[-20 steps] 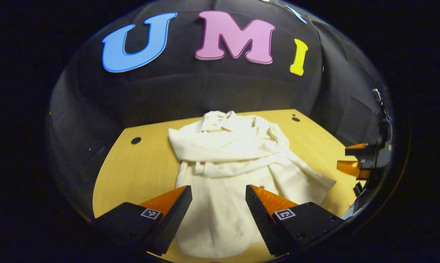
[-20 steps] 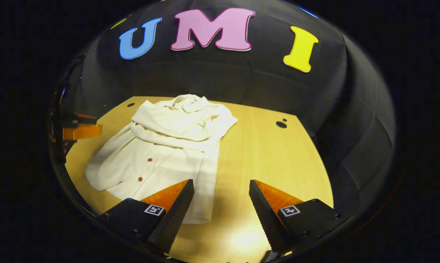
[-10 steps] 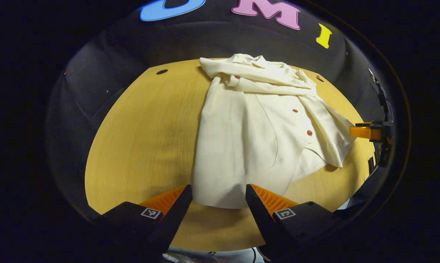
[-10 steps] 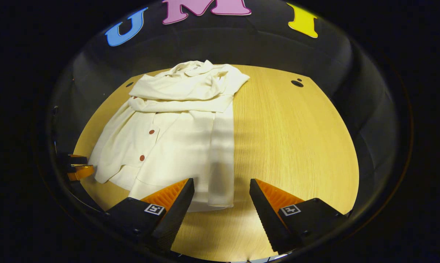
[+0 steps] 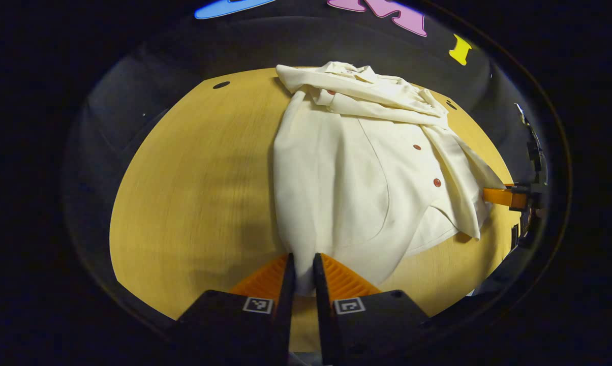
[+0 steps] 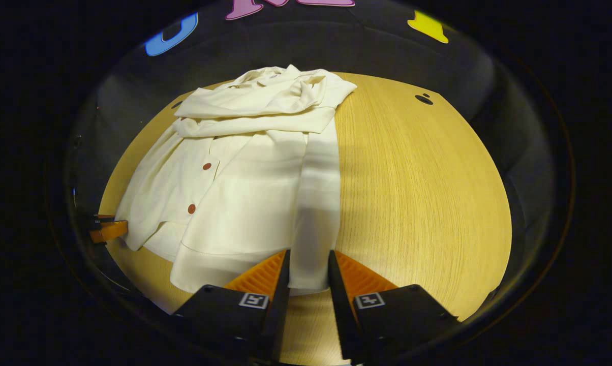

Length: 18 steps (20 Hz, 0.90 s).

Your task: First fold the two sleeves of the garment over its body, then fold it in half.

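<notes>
**Both grippers pinching the hem of the shirt**

A cream button-front shirt with small red buttons [image 5: 357, 168] lies spread on the light wooden tabletop [image 5: 184, 193], collar end toward the black cloth wall and hem toward the near edge. Both sleeves are already folded across the chest, forming a crumpled band just below the collar.

From the left gripper view, the red buttons run down the shirt's right-hand part, and a loose flap of the front hangs out toward the table's right side, lifted a little off the wood. At the far right rim of that view the right gripper's fingers [image 5: 504, 195] appear small, just beside that flap. The right gripper view shows what the other does not: a long, smooth folded edge [image 6: 321, 203] running straight from the sleeve band down to the hem, with bare wood and two dark round holes [image 6: 424, 99] well off to its right. At its left rim a finger of the left gripper [image 6: 108, 230] pokes in next to the shirt's lower corner.

The left gripper [image 5: 303, 274] is low at the hem, its fingers drawn nearly together with a thin fold of cloth pressed between them. The right gripper [image 6: 308, 272] sits likewise at the hem, its fingers narrowed on the bottom of the folded strip, the cloth filling the gap between them.
</notes>
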Available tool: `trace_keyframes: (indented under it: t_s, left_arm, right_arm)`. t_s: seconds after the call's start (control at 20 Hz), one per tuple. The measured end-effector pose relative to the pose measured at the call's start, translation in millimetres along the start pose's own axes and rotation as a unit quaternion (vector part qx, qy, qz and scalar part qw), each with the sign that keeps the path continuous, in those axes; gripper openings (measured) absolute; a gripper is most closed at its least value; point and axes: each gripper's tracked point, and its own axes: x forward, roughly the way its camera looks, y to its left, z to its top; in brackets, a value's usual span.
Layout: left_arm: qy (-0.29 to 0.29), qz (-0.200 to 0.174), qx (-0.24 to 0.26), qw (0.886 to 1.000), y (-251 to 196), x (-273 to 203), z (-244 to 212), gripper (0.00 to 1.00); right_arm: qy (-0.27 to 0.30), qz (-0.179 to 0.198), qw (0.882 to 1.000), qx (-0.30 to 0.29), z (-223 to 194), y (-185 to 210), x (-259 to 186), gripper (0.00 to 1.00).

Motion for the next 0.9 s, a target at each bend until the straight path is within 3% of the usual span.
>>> trace_keyframes:
  t_s: [0.05, 0.1, 0.15, 0.2, 0.25, 0.5, 0.9]
  left_arm:
    - [-0.003, -0.003, 0.000, 1.000, -3.1, 0.3, 2.5, 0.19]
    - [0.000, -0.016, -0.001, 1.000, -9.5, 0.7, 4.0, 0.13]
    - [0.000, -0.029, -0.005, 1.000, -15.9, -0.7, 7.1, 0.10]
    - [-0.002, -0.038, -0.006, 0.999, -18.9, -3.5, 12.6, 0.10]
    - [-0.007, -0.044, -0.002, 0.999, -21.9, -8.1, 19.7, 0.08]
    - [-0.082, -0.073, 0.034, 0.993, -36.7, -54.2, 103.3, 0.08]
    - [-0.214, -0.107, 0.074, 0.968, -54.6, -81.2, 275.0, 0.07]
  right_arm:
    - [0.009, 0.008, 1.000, 0.004, -1.7, 3.7, 0.1, 0.41]
    - [0.009, 0.004, 1.000, 0.013, -1.1, 3.2, 0.7, 0.25]
    - [0.012, 0.001, 1.000, 0.012, -0.4, 3.5, -0.5, 0.08]
    - [0.024, 0.003, 1.000, 0.001, -1.8, 5.0, 1.4, 0.00]
    - [0.025, 0.006, 1.000, -0.005, 1.3, 5.9, -2.8, 0.08]
    - [-0.047, 0.031, 0.998, -0.004, 74.4, 25.4, -37.4, 0.08]
    - [-0.176, 0.061, 0.982, 0.040, 234.1, 47.5, -53.0, 0.08]
